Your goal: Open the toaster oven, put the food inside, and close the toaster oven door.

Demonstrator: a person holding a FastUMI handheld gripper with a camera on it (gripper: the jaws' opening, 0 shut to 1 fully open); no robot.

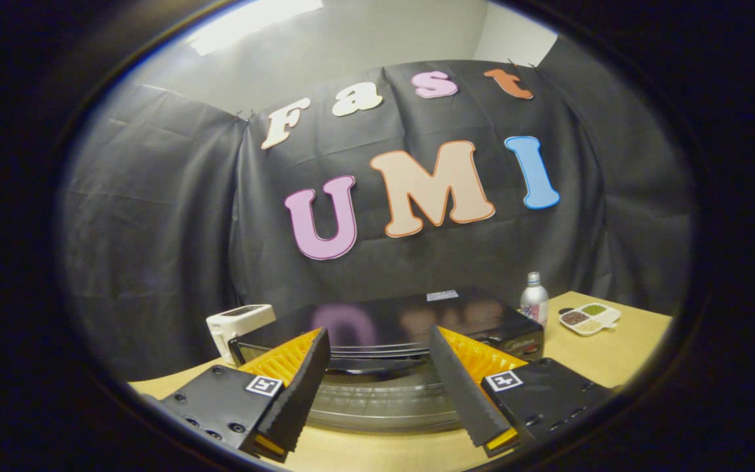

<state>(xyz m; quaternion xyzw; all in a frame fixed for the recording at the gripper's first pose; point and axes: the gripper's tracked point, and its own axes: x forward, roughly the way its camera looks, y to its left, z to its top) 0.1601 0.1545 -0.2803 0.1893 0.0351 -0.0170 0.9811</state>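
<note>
Just ahead of my claw point(381, 393), wide open and holding nothing, sits the toaster oven point(390, 328) on the table point(600, 354).

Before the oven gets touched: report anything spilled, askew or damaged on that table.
Nothing stands out. The toaster oven sits level on the table, the bottle stands upright beside it, and the divided dish holds its contents unspilled. The tongs hang open just before the oven, gripping nothing.
</note>
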